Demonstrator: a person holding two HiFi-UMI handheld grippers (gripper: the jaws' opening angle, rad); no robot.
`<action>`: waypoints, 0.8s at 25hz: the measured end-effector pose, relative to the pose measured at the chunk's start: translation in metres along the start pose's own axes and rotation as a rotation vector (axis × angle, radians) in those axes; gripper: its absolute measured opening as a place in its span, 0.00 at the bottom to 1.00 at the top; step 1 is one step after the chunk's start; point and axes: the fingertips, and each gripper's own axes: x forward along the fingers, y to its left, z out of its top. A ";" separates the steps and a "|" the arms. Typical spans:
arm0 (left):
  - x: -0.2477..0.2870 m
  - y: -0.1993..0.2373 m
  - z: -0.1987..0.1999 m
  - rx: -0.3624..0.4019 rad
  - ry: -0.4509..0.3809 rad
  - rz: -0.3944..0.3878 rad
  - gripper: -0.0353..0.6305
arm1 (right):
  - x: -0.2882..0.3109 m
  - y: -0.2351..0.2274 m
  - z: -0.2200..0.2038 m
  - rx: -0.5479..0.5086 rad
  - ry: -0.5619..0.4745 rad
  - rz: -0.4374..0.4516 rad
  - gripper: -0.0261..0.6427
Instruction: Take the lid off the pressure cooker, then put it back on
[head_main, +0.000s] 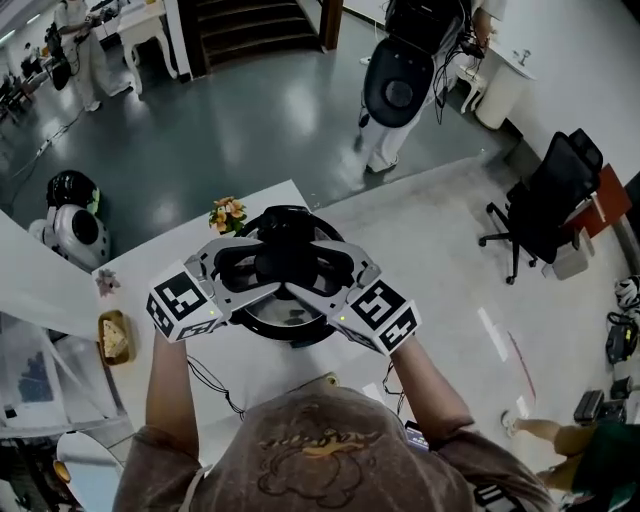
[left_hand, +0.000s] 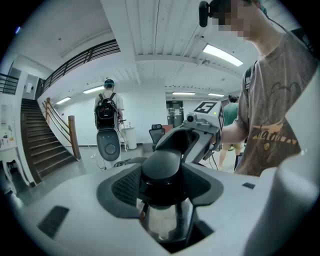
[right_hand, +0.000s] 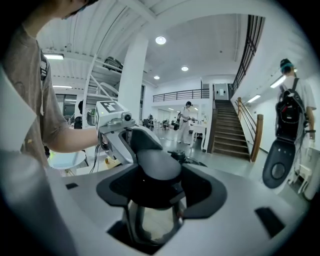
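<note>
The pressure cooker (head_main: 290, 318) stands on the white table (head_main: 160, 265), shiny metal below and black parts (head_main: 286, 228) on top. In the head view both grippers meet over it from either side. My left gripper (head_main: 252, 272) is shut on a black side handle (left_hand: 161, 172), with shiny metal (left_hand: 165, 222) just beneath it. My right gripper (head_main: 325, 275) is shut on the opposite black handle (right_hand: 156, 175). Each gripper view shows the other gripper straight across: the right gripper (left_hand: 197, 131) and the left gripper (right_hand: 125, 136). Whether the lid is apart from the pot is hidden by the grippers.
A small bunch of flowers (head_main: 228, 213) stands at the table's far edge, a dish with food (head_main: 113, 337) at its left. A cable (head_main: 215, 385) lies near me. On the floor are a black office chair (head_main: 550, 200), a person with a backpack (head_main: 410, 70) and stairs (head_main: 255, 25).
</note>
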 end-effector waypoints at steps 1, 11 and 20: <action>-0.001 -0.001 0.003 -0.003 0.003 0.019 0.44 | -0.002 0.000 0.003 -0.007 -0.003 0.017 0.44; -0.095 -0.013 -0.012 -0.090 0.062 0.322 0.44 | 0.044 0.073 0.041 -0.140 -0.035 0.298 0.44; -0.198 -0.049 -0.030 -0.186 0.111 0.621 0.44 | 0.081 0.170 0.075 -0.229 -0.094 0.593 0.45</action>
